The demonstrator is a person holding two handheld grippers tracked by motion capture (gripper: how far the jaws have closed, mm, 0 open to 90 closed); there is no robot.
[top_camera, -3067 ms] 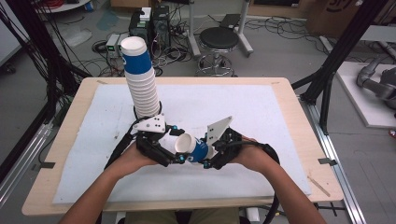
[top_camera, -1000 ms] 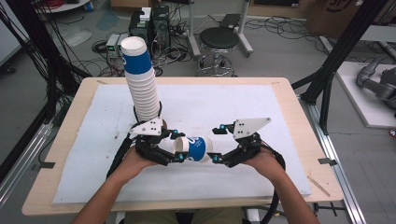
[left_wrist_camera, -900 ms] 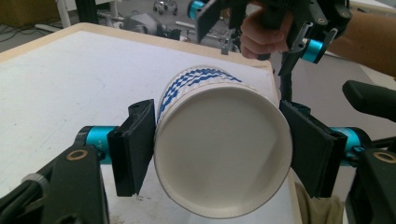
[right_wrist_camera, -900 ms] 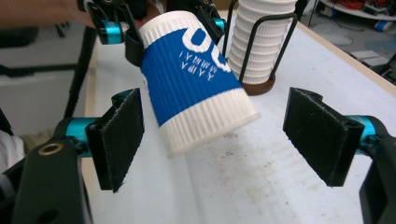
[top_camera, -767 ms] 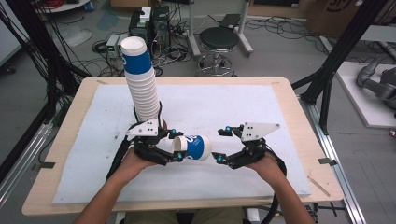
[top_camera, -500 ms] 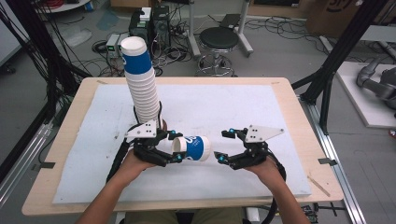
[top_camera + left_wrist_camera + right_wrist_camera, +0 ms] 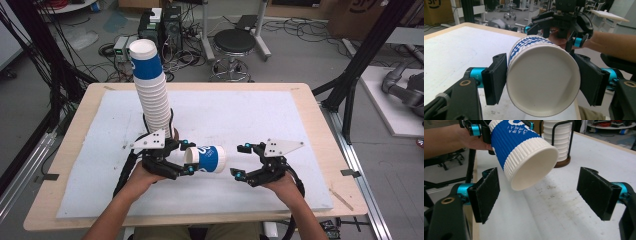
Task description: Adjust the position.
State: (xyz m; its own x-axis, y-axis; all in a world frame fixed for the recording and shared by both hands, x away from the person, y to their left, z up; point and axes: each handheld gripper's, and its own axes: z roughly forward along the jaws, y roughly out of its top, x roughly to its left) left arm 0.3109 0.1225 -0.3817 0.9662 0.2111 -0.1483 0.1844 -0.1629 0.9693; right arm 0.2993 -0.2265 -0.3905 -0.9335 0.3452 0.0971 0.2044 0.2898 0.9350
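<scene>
A blue and white ribbed paper cup (image 7: 206,159) lies sideways above the white mat, with my left gripper (image 7: 188,157) shut on its base end. In the left gripper view the cup's base (image 7: 544,82) faces the camera, pinched between both pads (image 7: 496,77). My right gripper (image 7: 239,161) stands open just right of the cup's mouth, not touching it. In the right gripper view the open mouth of the cup (image 7: 534,167) points at the gap between my right gripper's (image 7: 544,192) spread jaws. A tall leaning stack of cups (image 7: 152,95) stands behind the left hand.
The white mat (image 7: 260,115) covers a wooden table (image 7: 320,125). The stack of cups (image 7: 557,140) sits in a black wire holder on a brown base. A stool (image 7: 235,42), black frame posts and cables stand on the floor beyond the far edge.
My right gripper has let go of the cup, opened, and drawn away to the right. The left gripper keeps holding the cup, now turned level.
</scene>
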